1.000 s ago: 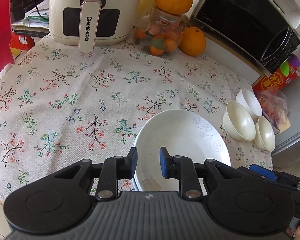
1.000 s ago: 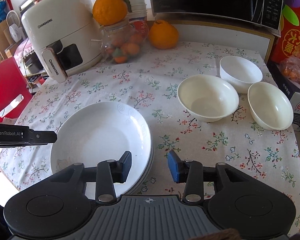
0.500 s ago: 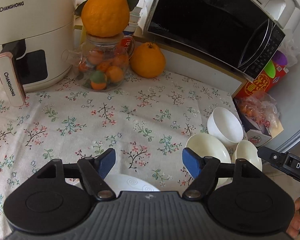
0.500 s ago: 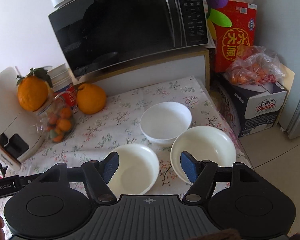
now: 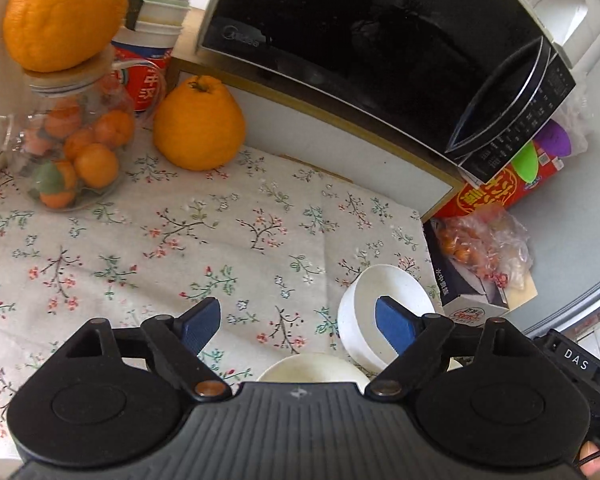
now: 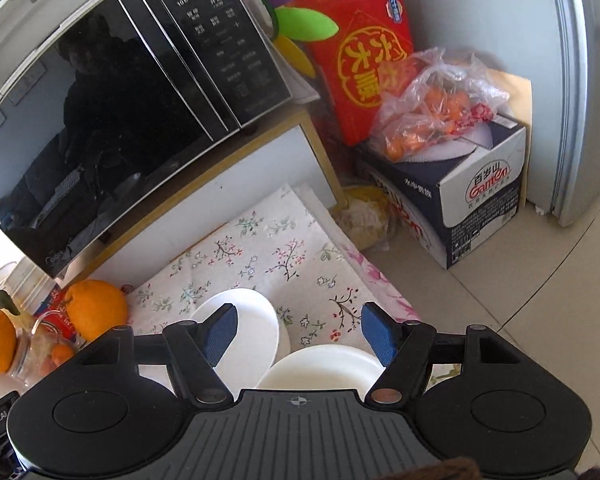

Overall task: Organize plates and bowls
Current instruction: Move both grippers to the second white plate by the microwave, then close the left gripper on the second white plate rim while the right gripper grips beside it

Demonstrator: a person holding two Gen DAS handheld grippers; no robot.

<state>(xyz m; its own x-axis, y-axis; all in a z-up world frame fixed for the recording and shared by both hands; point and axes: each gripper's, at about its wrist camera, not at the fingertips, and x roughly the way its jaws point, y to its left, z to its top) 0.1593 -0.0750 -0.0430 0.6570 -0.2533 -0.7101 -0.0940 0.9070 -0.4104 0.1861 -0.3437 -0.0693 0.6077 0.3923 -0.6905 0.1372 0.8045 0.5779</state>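
Bright, even daylight; strong fisheye distortion.
Straight edges are bent toward the borders and the corners are blacked out. A dark reflection is carried on the microwave door (image 6: 112, 128); shadows on the tablecloth (image 5: 220, 240) are kept soft.

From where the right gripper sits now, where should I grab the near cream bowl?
Take the cream bowl by its rim, coming from above with one finger inside. It stands upright and open, too wide to span. The right gripper is open; mind the white bowl close by.

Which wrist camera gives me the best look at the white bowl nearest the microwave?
The left wrist view: the white bowl shows its rim and outer wall. In the right wrist view that gripper's left finger covers part of the bowl.
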